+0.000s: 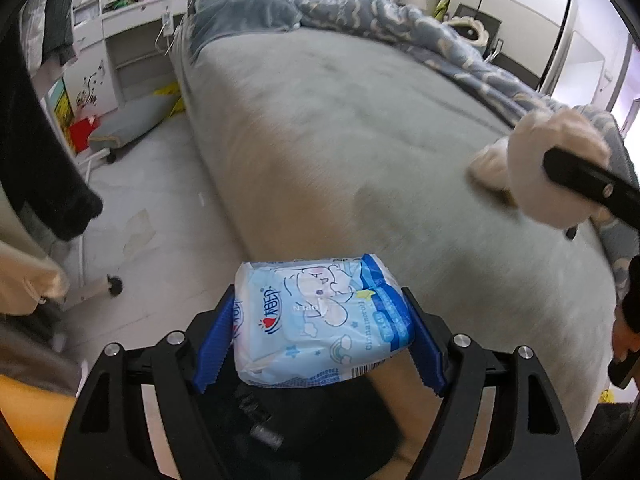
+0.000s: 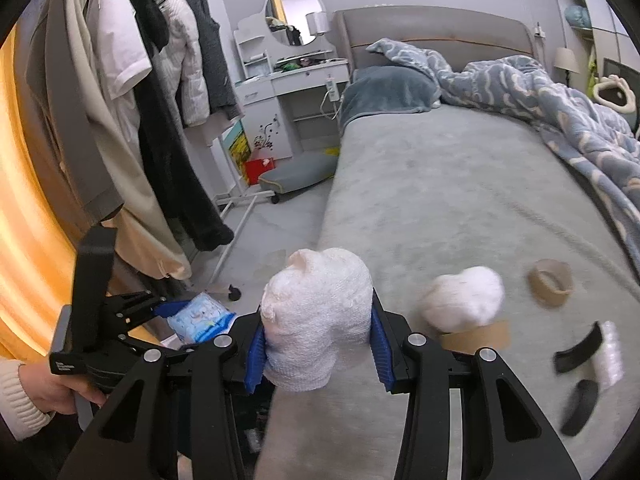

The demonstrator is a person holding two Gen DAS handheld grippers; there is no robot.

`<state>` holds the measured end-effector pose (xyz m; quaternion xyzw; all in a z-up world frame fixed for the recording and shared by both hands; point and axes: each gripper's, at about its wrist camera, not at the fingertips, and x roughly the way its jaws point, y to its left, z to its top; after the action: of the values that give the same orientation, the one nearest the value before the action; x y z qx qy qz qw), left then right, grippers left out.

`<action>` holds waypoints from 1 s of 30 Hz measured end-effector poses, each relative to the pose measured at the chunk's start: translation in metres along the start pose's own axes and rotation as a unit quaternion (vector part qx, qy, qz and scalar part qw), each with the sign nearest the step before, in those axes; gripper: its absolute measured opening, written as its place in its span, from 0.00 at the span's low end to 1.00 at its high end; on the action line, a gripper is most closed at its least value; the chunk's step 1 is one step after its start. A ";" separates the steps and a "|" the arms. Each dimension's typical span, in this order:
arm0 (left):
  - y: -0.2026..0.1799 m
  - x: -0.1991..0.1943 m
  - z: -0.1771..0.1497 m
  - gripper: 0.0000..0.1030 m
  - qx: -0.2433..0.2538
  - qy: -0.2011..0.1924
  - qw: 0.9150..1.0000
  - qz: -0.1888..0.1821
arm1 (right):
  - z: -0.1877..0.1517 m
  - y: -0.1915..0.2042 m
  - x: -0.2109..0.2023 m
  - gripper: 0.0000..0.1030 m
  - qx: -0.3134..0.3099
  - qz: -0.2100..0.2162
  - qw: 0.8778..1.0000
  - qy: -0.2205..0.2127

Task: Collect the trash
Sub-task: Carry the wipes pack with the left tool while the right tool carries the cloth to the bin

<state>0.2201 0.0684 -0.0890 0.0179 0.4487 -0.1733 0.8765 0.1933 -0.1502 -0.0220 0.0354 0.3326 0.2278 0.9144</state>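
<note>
My left gripper (image 1: 318, 312) is shut on a light-blue pack of wipes (image 1: 320, 320) printed with a cartoon, its blue pads pressing both sides over the near corner of the grey bed (image 1: 340, 140). My right gripper (image 2: 318, 320) is shut on a crumpled white tissue wad (image 2: 316, 316). In the left wrist view that wad (image 1: 556, 152) shows at the right with one black finger (image 1: 580, 178) across it. In the right wrist view the pack (image 2: 200, 318) appears low on the left.
On the bed lie a second white wad (image 2: 464, 300), a brown tape roll (image 2: 550, 282), a cardboard strip (image 2: 476, 336) and black clips (image 2: 578, 350). A blue quilt (image 2: 560, 112) covers the far right. A clothes rack (image 2: 132, 100) and dresser (image 2: 288, 80) stand left.
</note>
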 end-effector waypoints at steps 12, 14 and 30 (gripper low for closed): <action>0.030 0.017 -0.043 0.77 0.017 0.088 0.996 0.019 | -0.009 0.053 0.031 0.43 -0.015 0.029 0.999 0.028; 0.034 0.024 -0.055 0.77 0.026 0.110 0.993 0.025 | -0.011 0.062 0.039 0.43 -0.019 0.031 0.999 0.039; 0.078 0.041 -0.099 0.85 0.003 0.206 0.979 0.005 | -0.031 0.099 0.096 0.43 -0.026 0.042 0.990 0.129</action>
<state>0.1893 0.1486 -0.1902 0.0580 0.6187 -0.1632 0.7663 0.2001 -0.0225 -0.0815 -0.0043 0.4404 0.2769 0.8540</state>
